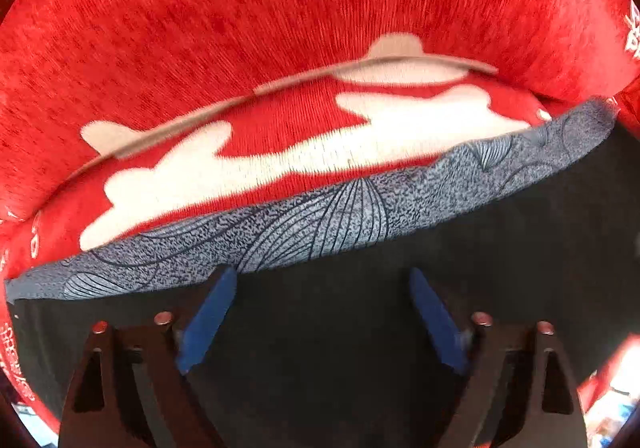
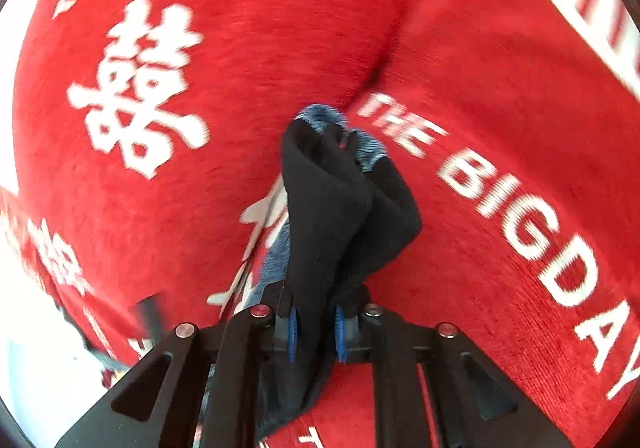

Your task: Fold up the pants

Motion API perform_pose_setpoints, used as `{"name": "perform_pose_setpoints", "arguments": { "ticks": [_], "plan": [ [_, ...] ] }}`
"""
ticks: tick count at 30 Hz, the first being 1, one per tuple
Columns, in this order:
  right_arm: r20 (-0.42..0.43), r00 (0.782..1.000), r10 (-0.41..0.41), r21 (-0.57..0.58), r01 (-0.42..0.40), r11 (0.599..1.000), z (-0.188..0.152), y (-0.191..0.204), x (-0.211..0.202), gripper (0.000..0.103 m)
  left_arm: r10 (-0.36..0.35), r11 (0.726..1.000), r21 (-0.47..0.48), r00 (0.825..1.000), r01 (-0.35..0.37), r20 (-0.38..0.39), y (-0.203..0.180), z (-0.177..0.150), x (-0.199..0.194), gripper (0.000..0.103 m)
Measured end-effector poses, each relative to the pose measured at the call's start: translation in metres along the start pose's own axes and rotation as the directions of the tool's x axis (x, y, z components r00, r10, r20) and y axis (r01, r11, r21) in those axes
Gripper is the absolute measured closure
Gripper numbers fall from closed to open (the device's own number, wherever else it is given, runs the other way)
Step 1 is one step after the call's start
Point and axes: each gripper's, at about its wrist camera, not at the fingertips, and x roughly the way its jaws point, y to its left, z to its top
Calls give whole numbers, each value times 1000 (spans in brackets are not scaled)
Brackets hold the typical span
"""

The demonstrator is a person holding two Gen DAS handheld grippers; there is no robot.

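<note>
The pants are dark navy with a grey patterned band [image 1: 320,216] along one edge. In the left wrist view they lie flat [image 1: 360,328] on a red blanket. My left gripper [image 1: 322,312] is open, its blue pads [image 1: 208,320] spread just above the dark cloth and short of the patterned band. In the right wrist view my right gripper [image 2: 314,332] is shut on a bunched fold of the pants [image 2: 336,208], which stands up between the jaws with a blue-grey edge [image 2: 320,116] at its top.
A red blanket [image 1: 280,8] with white shapes and white lettering [image 2: 520,216] covers the surface under both grippers. It has a crease [image 2: 384,56] running away from the held fold. A bright white area [image 2: 24,348] lies at the lower left.
</note>
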Motion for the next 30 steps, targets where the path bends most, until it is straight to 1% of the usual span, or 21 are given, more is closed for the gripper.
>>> {"name": "perform_pose_setpoints", "arguments": {
  "ticks": [2,4,6,9,11,12,13,15,17,19,20,21,22,23,24,25,26,27,28,29,30],
  "plan": [
    [-11,1000,-3,-93,2,996,1,28,-1,88,-26,1000,4,999,26,-24,0,0,-5,12],
    [-23,1000,-2,-179,-2,984,-2,55,-1,88,-82,996,-37,996,81,-24,17,-5,-19,13],
    [-45,999,-10,-291,-4,957,-11,91,-1,88,-92,994,-54,996,92,2,38,-13,-37,13],
    [-81,996,-46,-440,5,898,-35,140,6,88,-83,993,-80,995,86,50,92,-33,-71,13],
    [-104,991,-84,-535,15,845,-61,172,16,88,-66,991,-112,996,72,52,135,-45,-86,13],
    [-112,987,-116,-593,28,805,-80,190,26,88,-60,990,-122,997,66,54,150,-52,-91,13],
    [-121,983,-140,-629,33,777,-96,202,35,88,-38,989,-139,998,45,56,177,-63,-99,13],
    [-155,969,-191,-683,35,729,-136,222,66,87,15,986,-164,999,-6,50,226,-87,-110,13],
    [-190,952,-241,-718,33,695,-174,230,98,86,35,981,-195,999,-27,39,267,-107,-117,13],
    [-200,917,-345,-776,67,628,-222,231,141,84,47,975,-218,999,-40,24,298,-123,-117,13],
    [-189,890,-414,-811,96,577,-249,228,163,80,52,973,-227,999,-47,17,314,-133,-118,13],
    [-158,863,-480,-845,134,518,-267,224,178,78,52,972,-231,999,-47,12,329,-143,-118,13],
    [-106,836,-539,-879,175,443,-283,221,188,76,48,972,-232,999,-45,6,331,-145,-109,13],
    [-37,822,-568,-911,207,358,-298,221,191,73,42,972,-233,999,-41,0,337,-150,-106,13],
    [38,816,-577,-939,227,259,-314,229,187,70,35,972,-233,999,-35,-4,337,-152,-103,13],
    [54,812,-581,-948,225,226,-322,235,183,64,27,972,-234,1000,-27,-6,344,-157,-104,13],
    [47,815,-577,-951,214,224,-327,244,173,63,17,971,-238,1000,-18,-6,350,-161,-106,13],
    [27,821,-570,-947,203,248,-326,250,165,63,-1,970,-242,1000,0,-7,354,-164,-107,13],
    [-20,833,-552,-930,187,316,-321,254,154,62,-18,970,-245,1000,16,-6,351,-159,-100,13],
    [-116,860,-496,-871,152,466,-307,255,139,59,-37,968,-247,999,35,-2,350,-159,-101,13],
    [-191,880,-435,-791,124,599,-287,250,129,56,-65,967,-247,998,63,1,345,-159,-101,13]
  ]
}}
